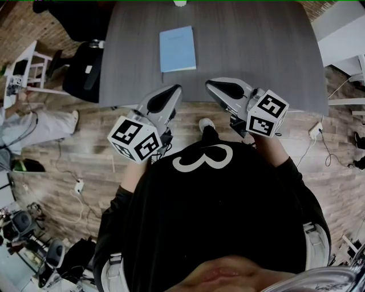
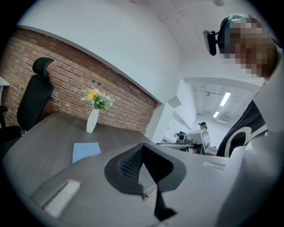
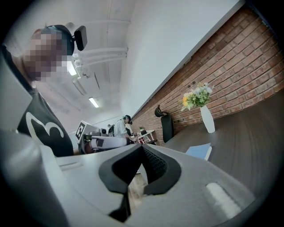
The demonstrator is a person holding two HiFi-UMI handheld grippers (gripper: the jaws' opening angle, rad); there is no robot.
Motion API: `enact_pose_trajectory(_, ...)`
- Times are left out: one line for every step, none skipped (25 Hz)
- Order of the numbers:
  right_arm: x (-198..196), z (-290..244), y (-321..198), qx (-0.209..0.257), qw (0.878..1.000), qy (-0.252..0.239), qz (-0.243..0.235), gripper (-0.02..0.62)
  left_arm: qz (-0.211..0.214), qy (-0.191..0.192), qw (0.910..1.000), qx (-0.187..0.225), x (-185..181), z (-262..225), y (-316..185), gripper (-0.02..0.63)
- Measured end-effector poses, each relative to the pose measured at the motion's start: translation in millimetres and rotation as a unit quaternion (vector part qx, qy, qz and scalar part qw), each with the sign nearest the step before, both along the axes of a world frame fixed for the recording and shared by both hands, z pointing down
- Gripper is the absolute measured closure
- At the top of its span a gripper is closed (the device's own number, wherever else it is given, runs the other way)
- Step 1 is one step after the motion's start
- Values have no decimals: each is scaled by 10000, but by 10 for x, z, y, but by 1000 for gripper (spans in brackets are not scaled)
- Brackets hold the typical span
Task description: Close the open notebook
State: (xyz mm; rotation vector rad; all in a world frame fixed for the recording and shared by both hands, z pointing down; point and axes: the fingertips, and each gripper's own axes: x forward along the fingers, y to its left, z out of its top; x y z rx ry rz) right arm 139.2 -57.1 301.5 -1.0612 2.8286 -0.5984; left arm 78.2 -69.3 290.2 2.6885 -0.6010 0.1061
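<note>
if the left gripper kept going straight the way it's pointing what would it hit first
Probably bare table, just right of the blue notebook; the left gripper, shut and empty, aims past it. Height over the surface is unclear.

The notebook [image 1: 177, 48] lies flat on the desk [image 1: 256, 51], left of its middle and well apart from the near edge. Behind it, at the far edge, stands a vase [image 1: 180, 3]. A chair [image 1: 85, 71] stands at the desk's left side. The left tool [image 1: 174, 91] and right tool [image 1: 212, 85] hang side by side over the near edge.
</note>
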Motion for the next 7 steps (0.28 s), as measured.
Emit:
enact_pose_trajectory(6,-1,-7,2,10000,-1,1,595,-11,16,10000,5,1,8,-6,594)
enact_pose_trajectory(9,-4,-12,6,10000,-9,1,595,-23,34,10000,3,2,13,-11,594)
enact_pose_trajectory(9,-6,-16,10,10000,-19,-2,595,-32,43,10000,-3,3,15,-13,594)
enact_pose_trajectory(7,-7,-18,13,10000,-27,-5,595,-36,40,10000,-4,4,17,-15,594)
enact_pose_trajectory(6,-7,-19,16,10000,-31,-8,595,-38,30,10000,-2,6,18,-16,594)
enact_pose_trajectory(5,-7,-21,18,10000,-35,-10,595,-39,17,10000,2,8,18,-17,594)
enact_pose_trajectory(4,-7,-23,19,10000,-37,-12,595,-39,5,10000,6,10,18,-18,594)
